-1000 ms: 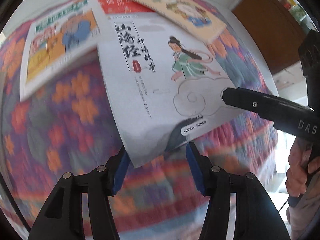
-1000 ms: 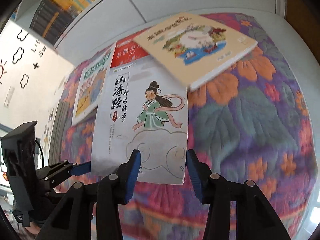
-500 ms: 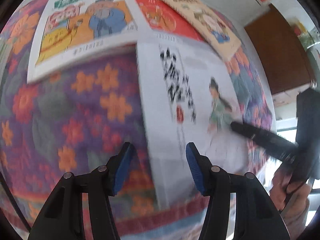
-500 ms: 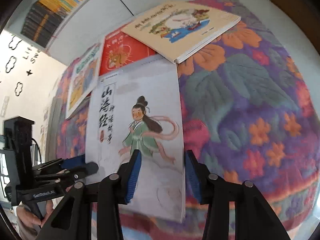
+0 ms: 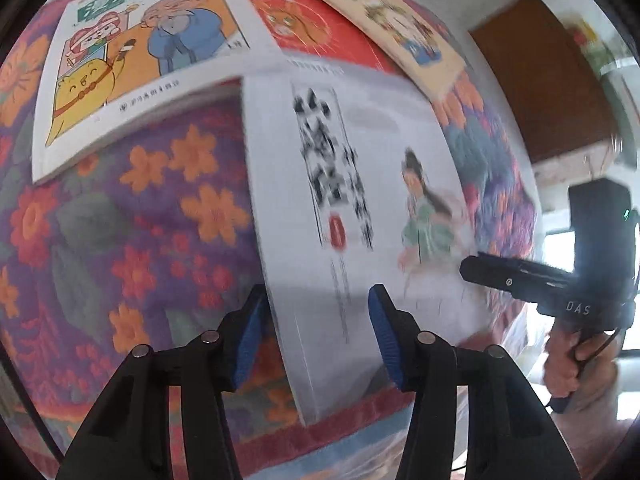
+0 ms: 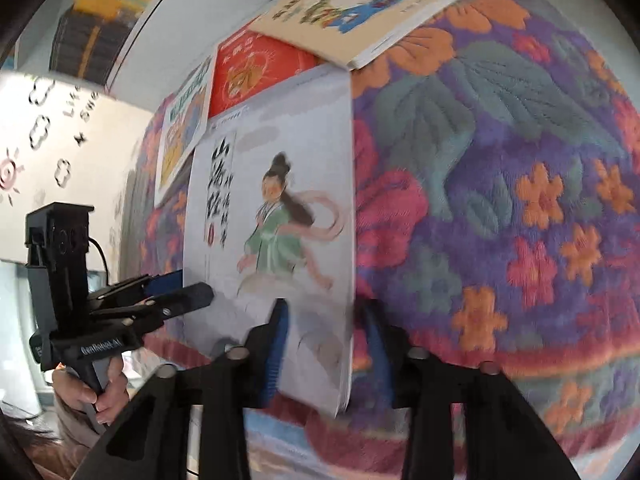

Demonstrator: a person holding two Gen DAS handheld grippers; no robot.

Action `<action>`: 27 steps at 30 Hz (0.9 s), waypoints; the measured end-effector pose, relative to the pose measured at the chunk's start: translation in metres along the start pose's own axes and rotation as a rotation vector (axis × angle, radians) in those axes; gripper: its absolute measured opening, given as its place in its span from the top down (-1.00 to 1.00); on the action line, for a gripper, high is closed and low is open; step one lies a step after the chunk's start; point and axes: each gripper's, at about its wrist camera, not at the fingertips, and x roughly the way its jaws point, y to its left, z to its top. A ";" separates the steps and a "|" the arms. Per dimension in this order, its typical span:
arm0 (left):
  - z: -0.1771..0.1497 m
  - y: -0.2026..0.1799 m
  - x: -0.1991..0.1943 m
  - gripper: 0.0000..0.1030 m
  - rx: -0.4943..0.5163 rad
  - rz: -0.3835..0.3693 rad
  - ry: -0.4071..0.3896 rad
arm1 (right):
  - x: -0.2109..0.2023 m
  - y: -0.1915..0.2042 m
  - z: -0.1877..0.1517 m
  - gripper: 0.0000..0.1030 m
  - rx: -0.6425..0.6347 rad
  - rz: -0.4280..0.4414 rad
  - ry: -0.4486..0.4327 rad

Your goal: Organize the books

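A white book (image 5: 360, 160) (image 6: 280, 140) with a girl in a green robe lies on the flowered cloth (image 5: 160, 220), its near end past the cloth's front border. My left gripper (image 5: 316, 316) (image 6: 188, 288) straddles its left edge and its jaws are closing, with a gap still showing at the pads. My right gripper (image 6: 326, 336) straddles the right edge, one finger over the cover and one behind the edge, jaws closing too. Its upper finger (image 5: 500, 276) lies over the cover in the left wrist view.
A comic book (image 5: 140, 60), a red book (image 5: 304, 28) and a cream picture book (image 5: 392, 28) lie fanned at the far end, overlapping the white one. A brown cabinet (image 5: 540, 80) stands beyond on the right; a filled bookshelf (image 6: 92, 12) is far left.
Both grippers came down and in over the white book, the left shifting from its near corner to its left edge. Both pairs of jaws have narrowed around the edges.
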 end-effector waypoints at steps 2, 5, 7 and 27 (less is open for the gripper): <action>0.010 0.007 0.000 0.13 -0.029 -0.036 -0.008 | 0.002 -0.005 0.010 0.45 0.010 0.051 -0.009; 0.018 0.015 0.000 0.20 -0.064 -0.083 -0.007 | 0.006 -0.009 0.025 0.47 0.009 0.098 -0.014; 0.022 0.026 0.000 0.24 -0.104 -0.132 -0.005 | 0.008 -0.011 0.033 0.48 0.010 0.127 -0.022; 0.023 -0.019 -0.001 0.45 0.000 0.174 -0.060 | 0.009 0.016 0.038 0.64 -0.085 0.071 -0.047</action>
